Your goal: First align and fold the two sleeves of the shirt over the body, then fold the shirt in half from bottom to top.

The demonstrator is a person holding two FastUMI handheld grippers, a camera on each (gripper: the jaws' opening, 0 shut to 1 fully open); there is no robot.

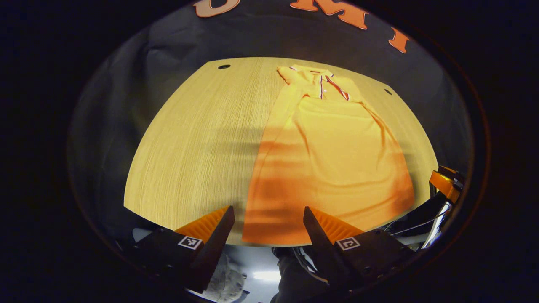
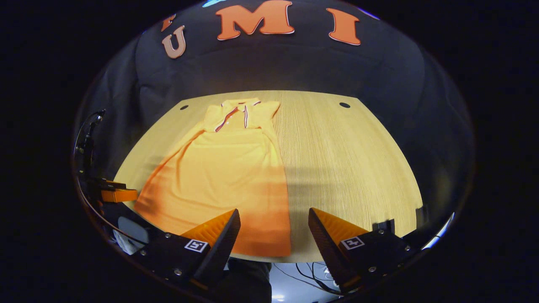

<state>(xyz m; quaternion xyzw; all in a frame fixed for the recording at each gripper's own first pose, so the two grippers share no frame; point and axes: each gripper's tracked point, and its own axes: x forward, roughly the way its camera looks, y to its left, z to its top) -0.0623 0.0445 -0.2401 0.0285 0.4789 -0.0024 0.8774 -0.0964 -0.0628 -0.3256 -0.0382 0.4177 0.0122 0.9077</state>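
Note:
A yellow-orange polo shirt (image 1: 337,155) lies flat on the wooden table (image 1: 198,139), collar at the far side, both sleeves folded in over the body. Its bottom hem reaches the near table edge. My left gripper (image 1: 269,214) hovers open just above the hem's left corner, nothing between its fingers. In the right gripper view the shirt (image 2: 227,172) lies left of centre, and my right gripper (image 2: 273,219) stands open over the hem's right corner at the near edge of the table (image 2: 349,164). The other gripper (image 1: 446,183) shows at the right edge of the left gripper view, and again (image 2: 116,194) at the left edge of the right gripper view.
Small round holes (image 1: 224,66) (image 2: 344,104) sit near the table's far corners. Bare wood extends to either side of the shirt. Black cloth walls close the booth behind the table. Cables (image 2: 303,273) hang below the near edge.

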